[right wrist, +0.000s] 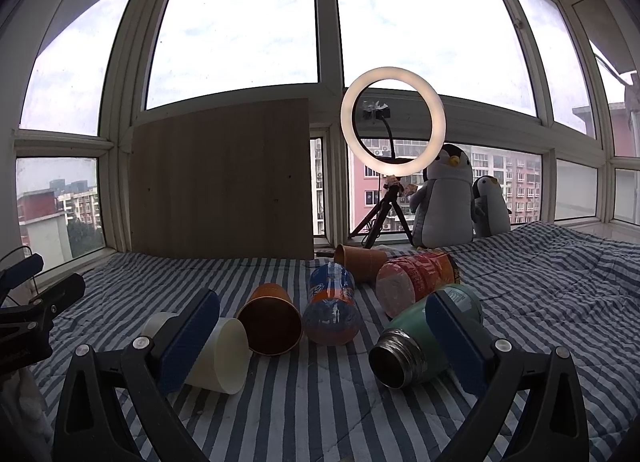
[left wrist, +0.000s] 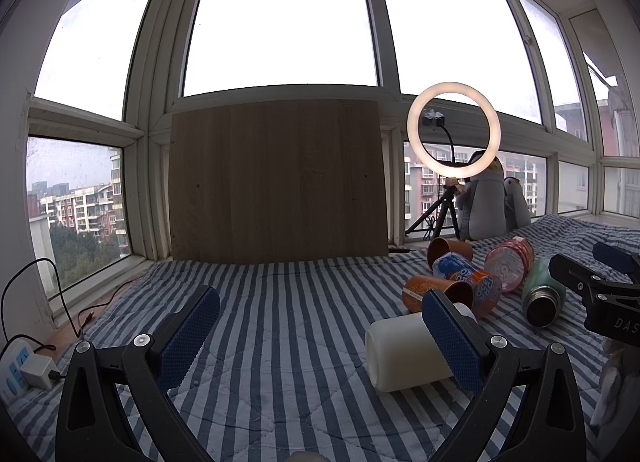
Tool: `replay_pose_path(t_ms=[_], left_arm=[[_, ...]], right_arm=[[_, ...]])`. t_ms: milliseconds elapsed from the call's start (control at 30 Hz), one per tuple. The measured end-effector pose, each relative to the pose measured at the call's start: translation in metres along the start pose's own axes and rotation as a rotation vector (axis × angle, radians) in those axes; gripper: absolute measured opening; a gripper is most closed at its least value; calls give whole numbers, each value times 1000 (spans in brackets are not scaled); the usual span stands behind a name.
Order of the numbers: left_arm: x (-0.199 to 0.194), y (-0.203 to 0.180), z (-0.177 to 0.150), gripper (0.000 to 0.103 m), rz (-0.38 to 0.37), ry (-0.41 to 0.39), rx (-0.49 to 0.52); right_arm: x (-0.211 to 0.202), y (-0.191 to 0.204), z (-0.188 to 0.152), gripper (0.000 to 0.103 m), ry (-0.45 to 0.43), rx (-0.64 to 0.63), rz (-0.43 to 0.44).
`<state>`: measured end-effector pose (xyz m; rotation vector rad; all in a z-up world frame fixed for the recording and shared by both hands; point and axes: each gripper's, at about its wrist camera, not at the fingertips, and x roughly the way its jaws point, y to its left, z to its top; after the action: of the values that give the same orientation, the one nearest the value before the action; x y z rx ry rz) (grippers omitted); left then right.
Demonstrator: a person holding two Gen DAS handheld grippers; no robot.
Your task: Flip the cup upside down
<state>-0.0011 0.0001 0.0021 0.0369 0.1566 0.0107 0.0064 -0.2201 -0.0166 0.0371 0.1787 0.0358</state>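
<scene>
A white cup (left wrist: pixel 404 354) lies on its side on the striped blanket, just behind the right finger of my left gripper (left wrist: pixel 324 334), which is open and holds nothing. In the right wrist view the white cup (right wrist: pixel 224 354) shows its open mouth and is partly hidden by the left finger of my right gripper (right wrist: pixel 326 338), also open and empty. An orange paper cup (right wrist: pixel 272 322) lies on its side beside the white one, and a second orange cup (right wrist: pixel 360 262) lies farther back.
A soda bottle (right wrist: pixel 332 310), a red-labelled bottle (right wrist: pixel 412 282) and a green flask (right wrist: pixel 416 346) lie among the cups. A wooden board (left wrist: pixel 276 181), a ring light (left wrist: pixel 454 129) and plush penguins (right wrist: pixel 444 197) stand by the window. A power strip (left wrist: pixel 16 370) lies at the left.
</scene>
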Motion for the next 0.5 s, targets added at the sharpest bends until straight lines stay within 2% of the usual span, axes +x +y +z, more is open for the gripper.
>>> replay_pose_path(t_ms=[500], left_arm=[[2, -1, -2, 102, 0, 9, 3]], right_arm=[[3, 1, -1, 102, 14, 2, 5]])
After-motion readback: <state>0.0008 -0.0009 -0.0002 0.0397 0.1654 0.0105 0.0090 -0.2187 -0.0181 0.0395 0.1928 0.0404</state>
